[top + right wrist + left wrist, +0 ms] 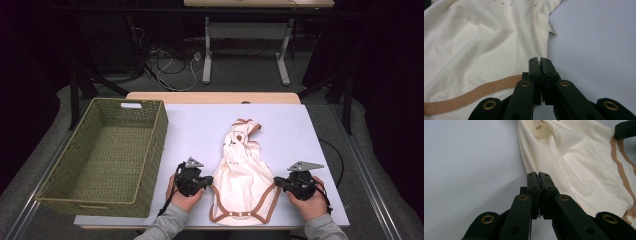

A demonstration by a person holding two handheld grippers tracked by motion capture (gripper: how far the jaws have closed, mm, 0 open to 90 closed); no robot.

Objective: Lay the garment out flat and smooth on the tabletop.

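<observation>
A: Where is the garment lying?

B: The cream baby bodysuit [243, 172] is spread on the pale table top [295, 135], near its front edge, between the two hands; its brown-trimmed neck end points away from the person and its snap end lies closest to them; a small print marks the chest.

A: And the left gripper?

B: The left gripper [204, 183] sits at the bodysuit's left edge, low on the cloth; in the left gripper view its black jaws [539, 175] are pressed flat together, tip against tip, right at the border of the cream fabric [579, 162]; whether any cloth is pinched between them I cannot tell, since the tips cover that spot.

A: The right one?

B: The right gripper [278, 183] meets the bodysuit's right edge, just where the brown trim [469, 96] curves round the leg opening; in the right gripper view the jaws are likewise closed against each other at the fabric's edge, with a small white label [552, 28] sticking out of the side seam farther off; again the pinch itself is hidden.

A: Anything else on the table?

B: A woven green basket [152, 150] stands to the left of the garment, apart from it; the left hand [185, 197] rests just beside its near right corner.
</observation>
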